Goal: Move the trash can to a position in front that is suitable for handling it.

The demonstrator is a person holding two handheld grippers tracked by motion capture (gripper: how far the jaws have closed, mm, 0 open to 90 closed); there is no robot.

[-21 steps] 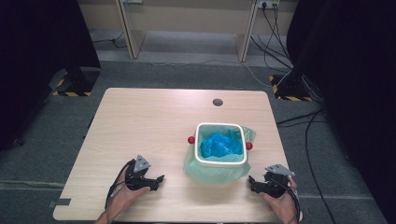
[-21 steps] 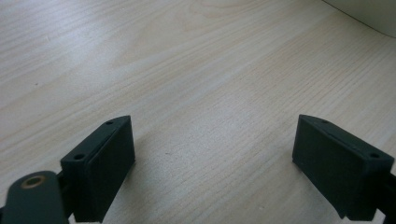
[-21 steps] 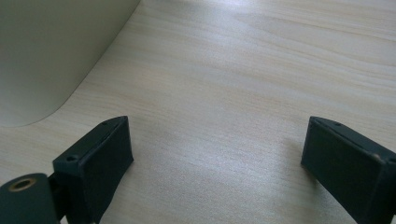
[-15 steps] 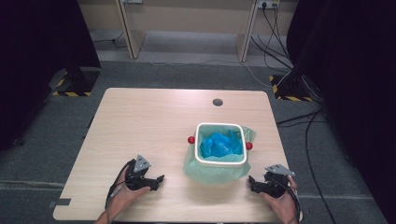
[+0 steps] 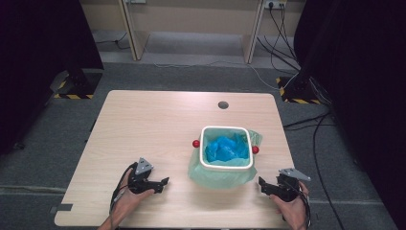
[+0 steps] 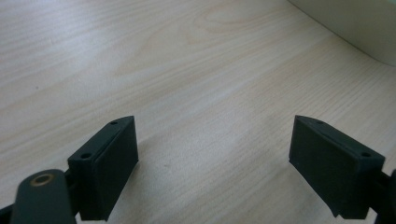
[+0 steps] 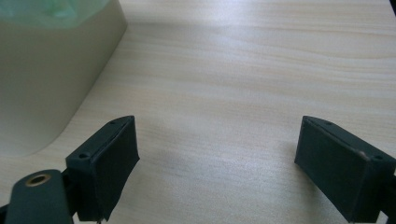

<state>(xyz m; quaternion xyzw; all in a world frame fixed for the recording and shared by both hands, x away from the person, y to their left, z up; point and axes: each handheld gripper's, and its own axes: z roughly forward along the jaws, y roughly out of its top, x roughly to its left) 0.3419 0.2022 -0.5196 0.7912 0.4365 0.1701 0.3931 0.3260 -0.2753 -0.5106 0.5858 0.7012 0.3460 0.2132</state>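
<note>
Pale wood-grain laminate table (image 5: 158, 124), one, bears every item. White square plastic bin (image 5: 226, 148), one, stands between the two tools, ahead of both, nearer the right; its pale wall fills the corner of the right gripper view, just beside that tool. Green plastic liner bag (image 5: 215, 175), one, is draped over the bin's rim and down its near wall, apparently so the bag stays open. Blue crumpled material (image 5: 225, 148), one mass, lies inside. Red round knobs (image 5: 196, 143), two, sit at opposite sides of the bin. Left gripper (image 5: 160, 182), one, and right gripper (image 5: 262, 186), one, rest low on the table with jaws wide and empty, seemingly poised to reach the bin.
</note>
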